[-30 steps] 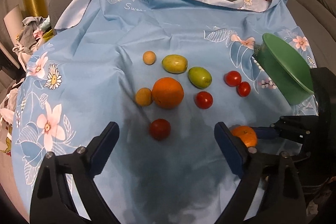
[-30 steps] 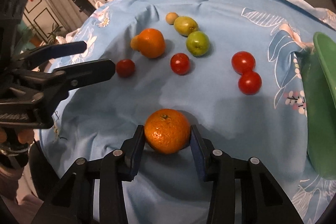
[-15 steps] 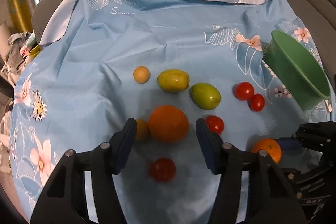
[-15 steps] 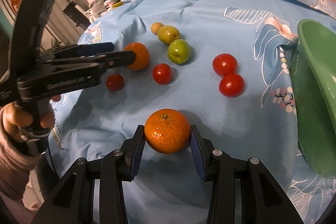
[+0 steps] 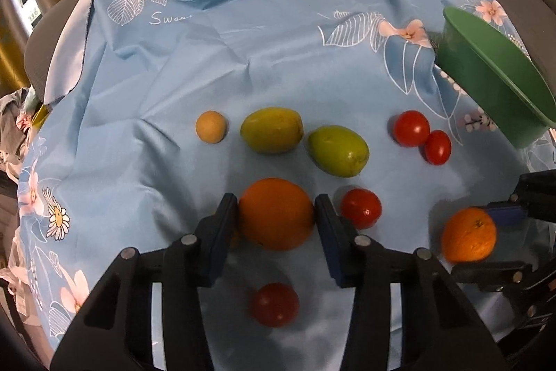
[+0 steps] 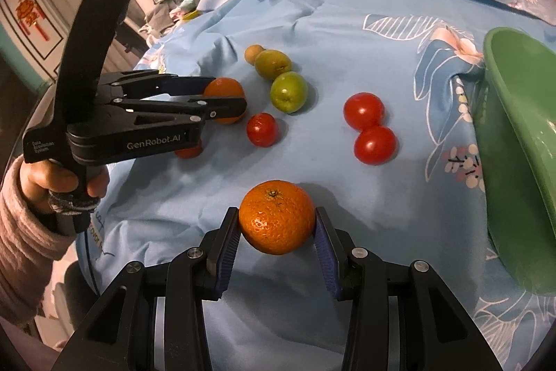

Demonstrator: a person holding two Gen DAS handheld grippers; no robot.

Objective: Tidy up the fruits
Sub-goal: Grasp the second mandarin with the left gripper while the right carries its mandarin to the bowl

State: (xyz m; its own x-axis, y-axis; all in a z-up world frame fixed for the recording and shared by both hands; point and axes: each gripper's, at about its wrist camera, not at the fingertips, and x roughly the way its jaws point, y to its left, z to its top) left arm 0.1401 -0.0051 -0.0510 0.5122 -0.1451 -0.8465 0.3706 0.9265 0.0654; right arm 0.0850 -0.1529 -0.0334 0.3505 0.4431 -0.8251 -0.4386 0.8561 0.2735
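While the left gripper (image 5: 276,225) has just been closing its jaws, they now stand against both sides of the large orange (image 5: 276,214), which rests on the blue floral cloth (image 5: 243,58).

- Right gripper (image 6: 277,228): jaws clamped on the mandarin (image 6: 277,216), low on the cloth, near the green bowl (image 6: 514,141).
- Green bowl: tilted, at the right edge of the cloth.
- Two green fruits (image 5: 271,129), (image 5: 338,151): side by side beyond the large orange.
- Small tan fruit (image 5: 211,127): just left of the green pair.
- Tomatoes: two touching (image 5: 411,128), (image 5: 438,147) near the bowl; one (image 5: 360,208) just right of the left jaws; one (image 5: 275,304) below them.
- A hand (image 6: 62,179) in a pink sleeve (image 6: 24,232) grips the left handle.
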